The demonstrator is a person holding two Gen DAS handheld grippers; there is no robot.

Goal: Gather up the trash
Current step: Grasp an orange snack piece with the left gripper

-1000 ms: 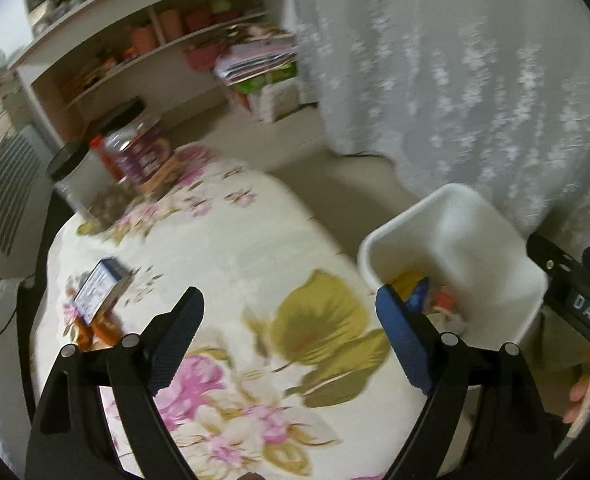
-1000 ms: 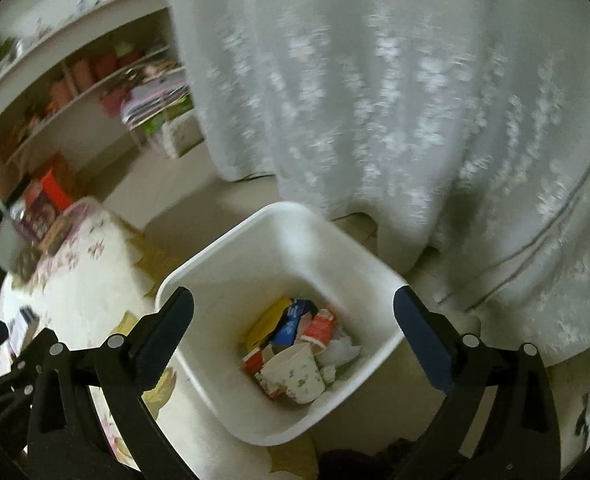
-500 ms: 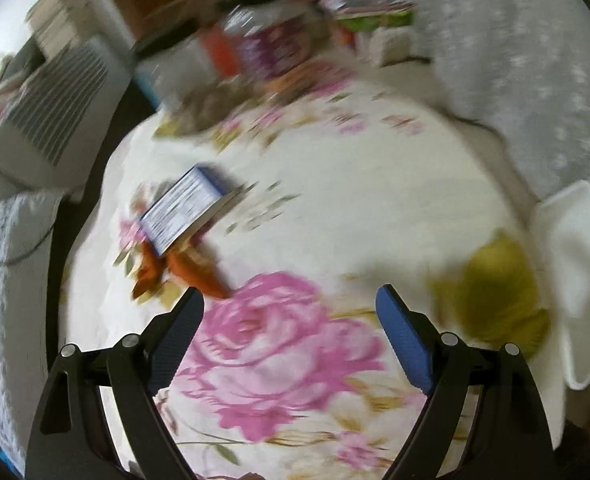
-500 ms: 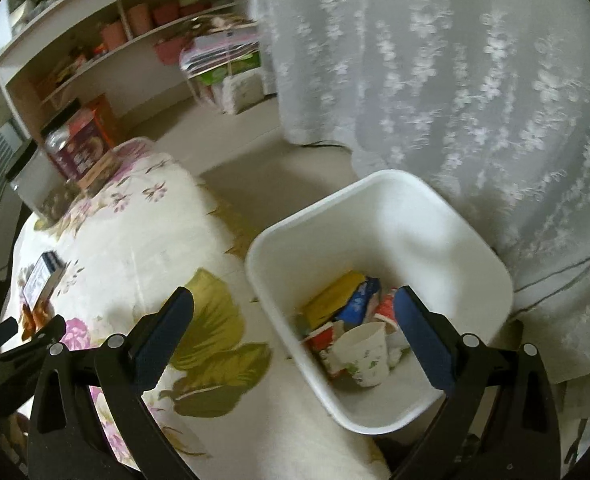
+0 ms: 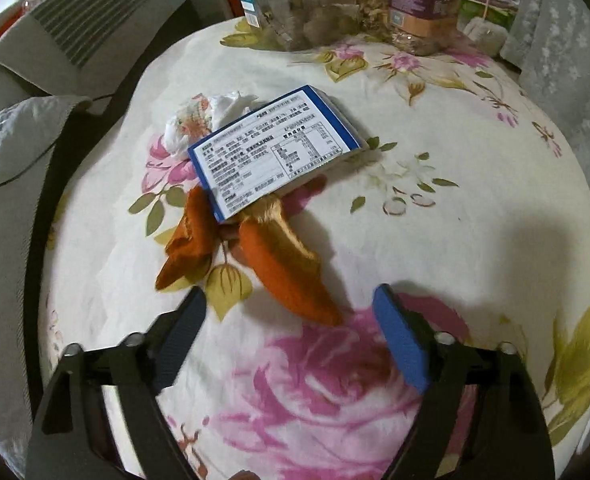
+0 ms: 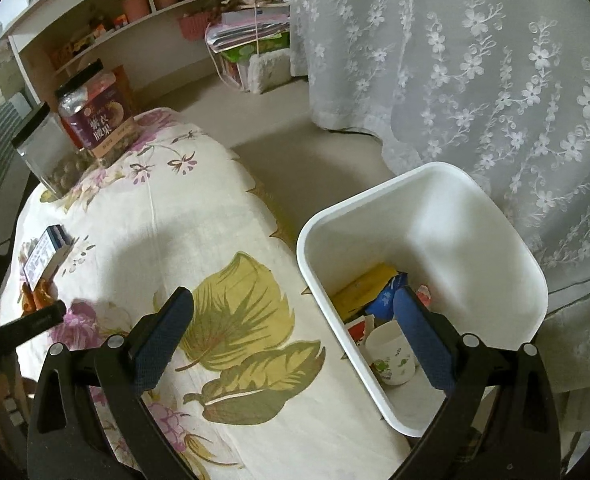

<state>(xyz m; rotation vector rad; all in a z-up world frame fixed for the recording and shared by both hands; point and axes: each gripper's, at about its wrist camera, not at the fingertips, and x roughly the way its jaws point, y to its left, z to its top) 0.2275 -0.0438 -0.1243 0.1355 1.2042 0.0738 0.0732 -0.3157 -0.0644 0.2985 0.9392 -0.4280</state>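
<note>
Left tongs are spread wide with nothing in them, hovering over the floral tabletop. The orange wrapper lies just ahead at 12 o'clock, its tip reaching between the pads; the blue box overlaps its far end. Right tongs are also released, with the white bin at 2 o'clock, trash inside.

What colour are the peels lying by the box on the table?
Orange peels, partly under the blue-edged box; clearest in the left wrist view.
</note>
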